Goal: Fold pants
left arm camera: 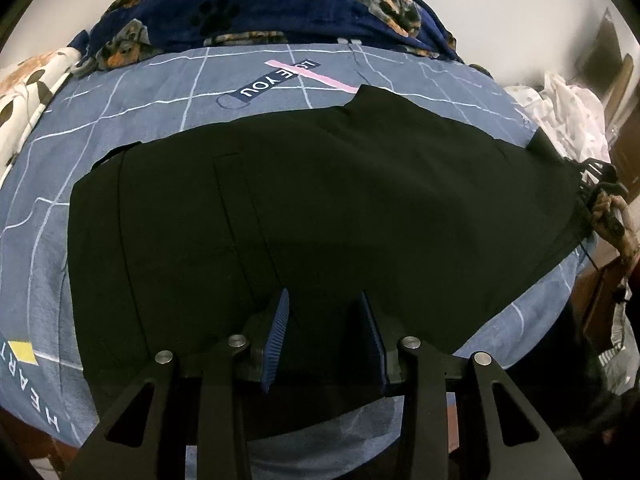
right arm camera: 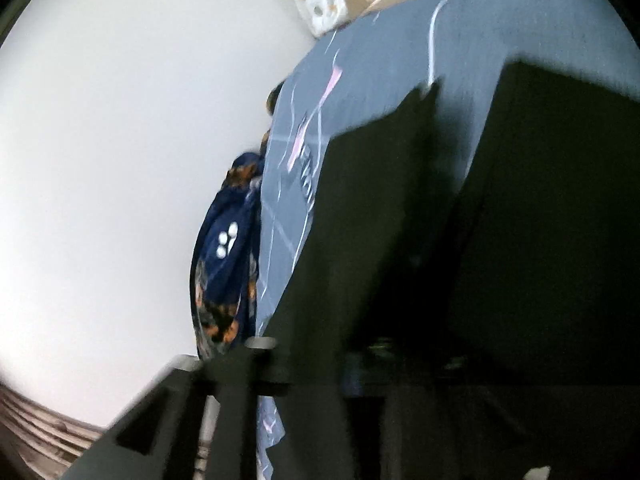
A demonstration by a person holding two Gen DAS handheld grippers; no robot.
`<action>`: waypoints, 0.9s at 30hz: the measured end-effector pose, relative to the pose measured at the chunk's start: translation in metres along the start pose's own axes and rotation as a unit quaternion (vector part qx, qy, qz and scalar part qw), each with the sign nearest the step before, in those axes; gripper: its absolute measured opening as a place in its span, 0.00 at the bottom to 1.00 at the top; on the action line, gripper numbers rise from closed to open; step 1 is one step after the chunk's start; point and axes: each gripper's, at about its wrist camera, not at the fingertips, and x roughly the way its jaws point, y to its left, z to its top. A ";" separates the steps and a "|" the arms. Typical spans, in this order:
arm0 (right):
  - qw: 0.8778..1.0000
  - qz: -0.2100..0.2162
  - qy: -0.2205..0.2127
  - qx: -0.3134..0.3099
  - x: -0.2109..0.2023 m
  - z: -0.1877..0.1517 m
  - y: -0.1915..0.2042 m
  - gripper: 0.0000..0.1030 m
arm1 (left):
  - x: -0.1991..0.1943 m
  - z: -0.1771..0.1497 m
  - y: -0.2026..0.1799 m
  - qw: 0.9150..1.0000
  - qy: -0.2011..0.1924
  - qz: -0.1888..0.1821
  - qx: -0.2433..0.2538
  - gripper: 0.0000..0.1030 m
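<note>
The left wrist fisheye looks steeply down from close above black cloth pants (left arm camera: 320, 208) spread on a grey-blue grid-lined bedsheet (left arm camera: 140, 92), facing a navy dog-print fleece blanket (left arm camera: 260, 4) at 12 o'clock. The right wrist fisheye, rolled sideways and blurred, skims low across the same pants (right arm camera: 520, 220), sheet (right arm camera: 380, 60) and blanket (right arm camera: 224, 240), white wall at 9 o'clock.

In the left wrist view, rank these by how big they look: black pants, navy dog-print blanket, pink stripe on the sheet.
1. black pants, filling most of the middle.
2. navy dog-print blanket; it lies farther off, so it may be larger than it looks.
3. pink stripe, by far the smallest.
</note>
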 end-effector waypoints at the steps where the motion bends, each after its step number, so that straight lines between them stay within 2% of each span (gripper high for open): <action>1: 1.000 0.000 -0.004 -0.006 -0.005 0.000 0.003 0.05 | 0.000 0.000 0.000 1.000 0.001 0.000 0.001 0.38; 6: 0.998 0.011 -0.052 -0.039 -0.065 -0.006 0.003 0.04 | 0.000 0.001 0.001 1.000 0.003 -0.002 -0.002 0.38; 13: 0.998 -0.029 -0.059 0.000 -0.113 -0.006 -0.067 0.04 | 0.001 0.002 0.000 1.000 0.003 -0.001 0.003 0.38; 19: 0.998 -0.017 -0.064 0.001 -0.115 -0.007 -0.079 0.04 | 0.001 0.003 0.001 1.000 0.006 0.001 0.009 0.38; 24: 0.997 -0.032 -0.062 -0.021 -0.121 -0.011 -0.062 0.04 | 0.001 0.003 0.001 1.000 0.006 0.000 0.010 0.38; 27: 0.997 -0.039 -0.062 -0.009 -0.123 -0.012 -0.071 0.03 | 0.002 0.003 0.002 1.000 0.007 -0.002 0.009 0.38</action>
